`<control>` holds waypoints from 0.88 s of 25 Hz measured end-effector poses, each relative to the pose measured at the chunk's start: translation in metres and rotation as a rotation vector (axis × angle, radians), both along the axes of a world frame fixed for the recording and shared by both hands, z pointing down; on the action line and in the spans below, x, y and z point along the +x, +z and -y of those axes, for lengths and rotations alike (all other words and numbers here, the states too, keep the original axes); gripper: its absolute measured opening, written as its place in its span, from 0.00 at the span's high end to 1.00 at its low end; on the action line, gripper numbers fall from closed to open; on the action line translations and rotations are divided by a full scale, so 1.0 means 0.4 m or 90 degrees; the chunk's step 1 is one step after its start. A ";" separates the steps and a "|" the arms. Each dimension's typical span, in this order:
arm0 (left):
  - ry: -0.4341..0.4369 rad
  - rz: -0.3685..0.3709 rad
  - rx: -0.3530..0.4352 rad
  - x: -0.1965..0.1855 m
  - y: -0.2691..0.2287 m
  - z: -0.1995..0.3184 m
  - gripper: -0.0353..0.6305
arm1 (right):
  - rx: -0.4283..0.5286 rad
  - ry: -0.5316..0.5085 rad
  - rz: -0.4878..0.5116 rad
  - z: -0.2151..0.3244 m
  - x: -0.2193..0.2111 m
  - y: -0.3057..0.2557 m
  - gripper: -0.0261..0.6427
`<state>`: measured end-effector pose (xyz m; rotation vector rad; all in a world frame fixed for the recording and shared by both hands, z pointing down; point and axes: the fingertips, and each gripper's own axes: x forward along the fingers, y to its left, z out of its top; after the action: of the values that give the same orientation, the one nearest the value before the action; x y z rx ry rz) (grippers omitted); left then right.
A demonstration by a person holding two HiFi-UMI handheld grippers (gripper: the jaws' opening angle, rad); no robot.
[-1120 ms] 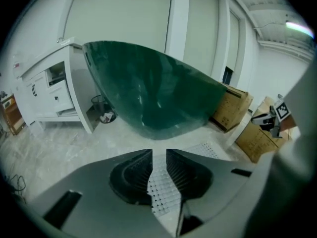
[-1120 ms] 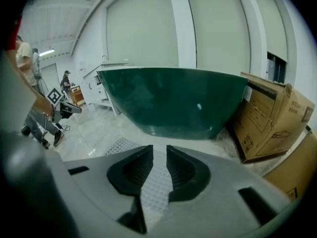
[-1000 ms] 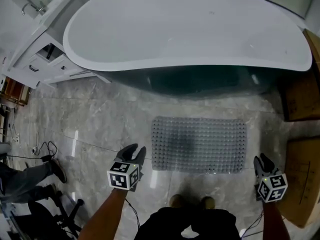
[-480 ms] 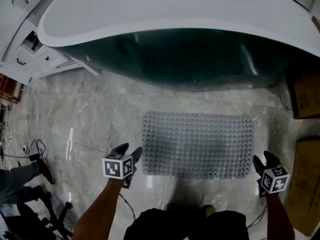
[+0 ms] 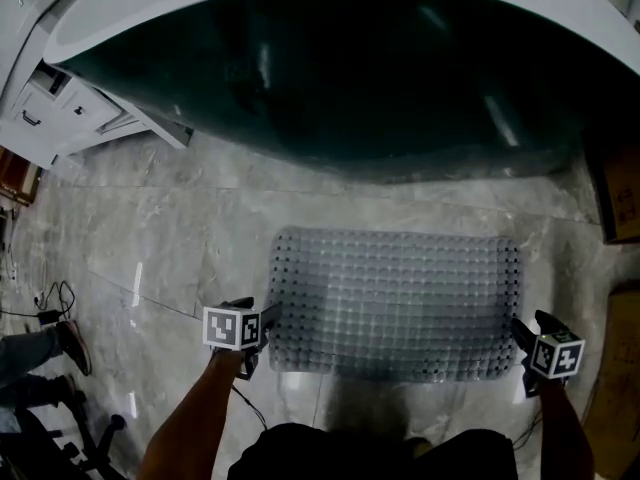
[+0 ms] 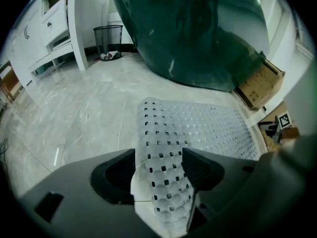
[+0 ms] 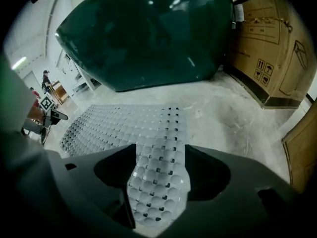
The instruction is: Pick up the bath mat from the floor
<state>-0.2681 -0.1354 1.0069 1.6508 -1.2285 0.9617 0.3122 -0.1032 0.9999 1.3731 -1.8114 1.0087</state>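
A translucent grey bath mat [image 5: 395, 303] with rows of bumps and holes lies flat on the marble floor in front of the tub. My left gripper [image 5: 258, 313] is at its near left corner and my right gripper [image 5: 532, 325] at its near right corner. In the left gripper view the mat [image 6: 198, 128] runs between the jaws of the left gripper [image 6: 159, 162], which are opening. In the right gripper view the mat [image 7: 124, 120] likewise lies between the jaws of the right gripper [image 7: 161, 160], also opening. Neither pair of pads presses on it.
A dark green bathtub [image 5: 330, 78] with a white rim stands just beyond the mat. A white cabinet [image 5: 50, 108] is at the far left, cardboard boxes [image 5: 620, 198] at the right. A black waste basket [image 6: 108, 36] stands by the cabinet. A person's legs [image 5: 40, 353] and a cable [image 5: 50, 303] are at the left.
The view has dropped closer to the floor. Both grippers moved forward from short of the mat to its near corners, and their jaws spread wider.
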 end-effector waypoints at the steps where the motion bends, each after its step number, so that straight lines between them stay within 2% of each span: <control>1: -0.003 -0.001 -0.007 -0.005 0.017 -0.001 0.54 | -0.003 -0.001 0.001 0.002 0.001 0.018 0.50; 13: -0.010 -0.026 -0.062 0.012 0.165 -0.023 0.48 | -0.044 0.012 0.003 -0.007 0.036 0.191 0.44; 22: -0.004 0.004 -0.062 0.005 0.200 -0.022 0.48 | -0.040 0.025 -0.027 0.000 0.038 0.218 0.44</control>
<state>-0.2663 -0.1265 1.0870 1.5686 -1.1715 1.0075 0.3275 -0.1030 1.0870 1.3860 -1.7136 1.0409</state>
